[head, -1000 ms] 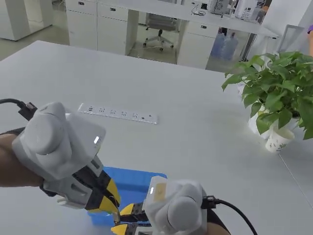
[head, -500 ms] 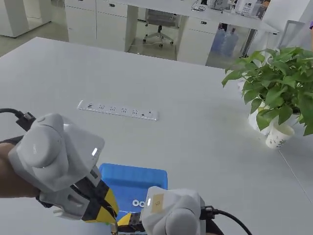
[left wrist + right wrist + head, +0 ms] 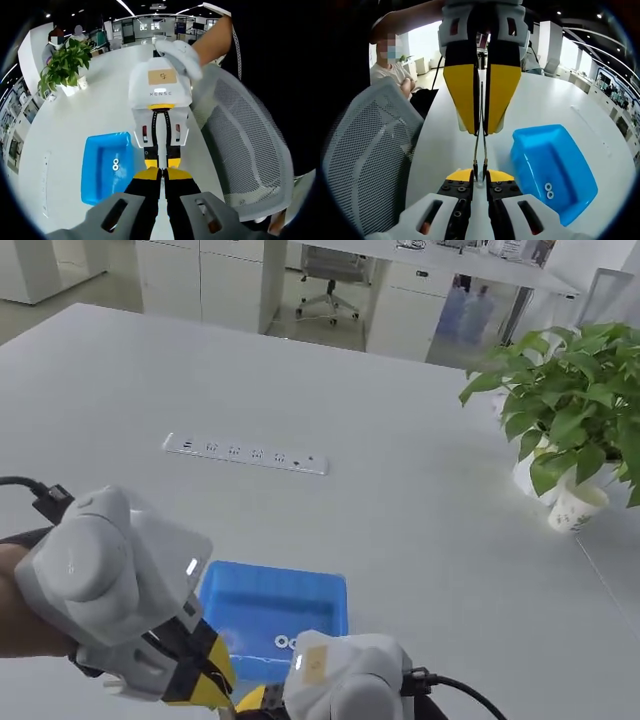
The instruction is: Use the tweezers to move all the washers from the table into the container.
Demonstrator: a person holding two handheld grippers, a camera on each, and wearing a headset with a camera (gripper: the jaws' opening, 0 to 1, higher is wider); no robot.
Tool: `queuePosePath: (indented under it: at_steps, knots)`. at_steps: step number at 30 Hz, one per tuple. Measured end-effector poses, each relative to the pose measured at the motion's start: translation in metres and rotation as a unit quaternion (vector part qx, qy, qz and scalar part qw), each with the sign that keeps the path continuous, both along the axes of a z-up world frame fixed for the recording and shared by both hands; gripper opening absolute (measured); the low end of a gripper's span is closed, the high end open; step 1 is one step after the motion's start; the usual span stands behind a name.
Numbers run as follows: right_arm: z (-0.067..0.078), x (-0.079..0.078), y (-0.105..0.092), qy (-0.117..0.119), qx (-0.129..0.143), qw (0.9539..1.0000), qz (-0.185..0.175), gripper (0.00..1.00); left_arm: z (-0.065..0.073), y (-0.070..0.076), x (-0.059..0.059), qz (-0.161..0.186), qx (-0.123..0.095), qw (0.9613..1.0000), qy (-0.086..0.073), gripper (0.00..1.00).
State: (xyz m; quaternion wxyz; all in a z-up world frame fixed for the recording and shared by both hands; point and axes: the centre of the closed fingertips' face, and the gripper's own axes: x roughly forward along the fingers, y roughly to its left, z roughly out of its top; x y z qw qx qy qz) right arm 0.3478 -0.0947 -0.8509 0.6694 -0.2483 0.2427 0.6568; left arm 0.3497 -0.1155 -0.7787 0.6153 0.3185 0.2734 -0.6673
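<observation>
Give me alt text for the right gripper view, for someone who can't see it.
Thin tweezers stretch from the closed yellow jaws of the left gripper above down to the jaws of the right gripper at the bottom, over a white table. At the picture's right sits a blue container holding two washers.

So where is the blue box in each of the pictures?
Head view: the blue container is at the bottom, near the centre.
Left gripper view: the container is at lower left.
Right gripper view: the container is at lower right, seen at a slant.
Shared landmark: two washers lying side by side inside it.
</observation>
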Motion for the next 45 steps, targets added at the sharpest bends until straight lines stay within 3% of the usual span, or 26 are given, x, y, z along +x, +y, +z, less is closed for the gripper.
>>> queuePosePath:
  at_steps: [18, 45]
  knots:
    - [-0.008, -0.001, 0.002, 0.004, 0.001, 1.0, -0.006, 0.11, -0.011, -0.003, -0.002, 0.001, -0.002, 1.0, 0.002, 0.06]
    - [-0.011, 0.0, 0.002, 0.0, 0.009, 0.9999, -0.01, 0.13, -0.012, -0.008, -0.002, 0.005, -0.01, 0.9999, 0.005, 0.06]
